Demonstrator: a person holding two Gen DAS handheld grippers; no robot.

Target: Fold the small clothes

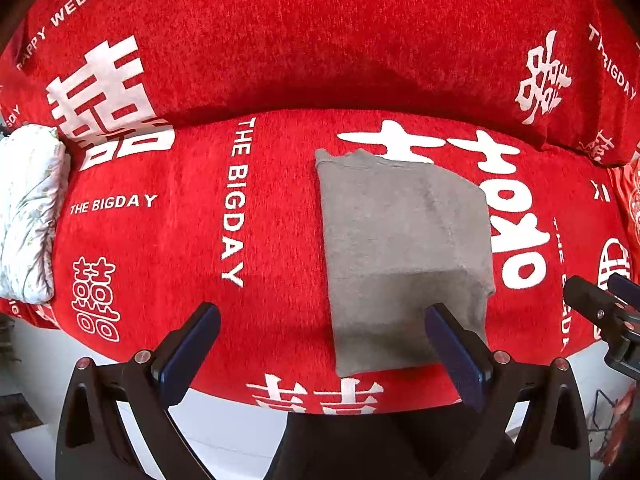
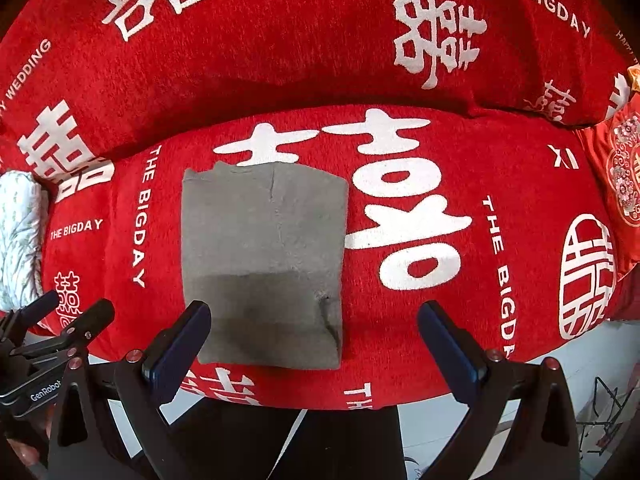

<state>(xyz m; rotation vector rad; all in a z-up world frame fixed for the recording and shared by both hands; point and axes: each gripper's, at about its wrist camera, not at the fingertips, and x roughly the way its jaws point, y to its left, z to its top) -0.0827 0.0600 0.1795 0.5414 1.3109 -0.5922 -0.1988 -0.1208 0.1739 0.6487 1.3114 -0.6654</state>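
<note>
A small grey garment [image 1: 404,248] lies folded into a rectangle on the red sofa seat [image 1: 168,240], its near edge close to the seat's front. In the right wrist view the same grey garment [image 2: 264,268] sits left of centre. My left gripper [image 1: 320,344] is open, hovering near the garment's front left corner with nothing between its fingers. My right gripper [image 2: 316,340] is open too, near the garment's front right corner, empty. Each gripper shows at the edge of the other's view: the right gripper [image 1: 608,312] and the left gripper [image 2: 56,328].
The sofa's red cover with white lettering runs up the backrest [image 1: 320,48]. A white patterned bundle of cloth [image 1: 28,216] lies at the seat's left end. A red embroidered cushion [image 2: 624,176] sits at the right end. White floor [image 1: 224,424] shows below the seat edge.
</note>
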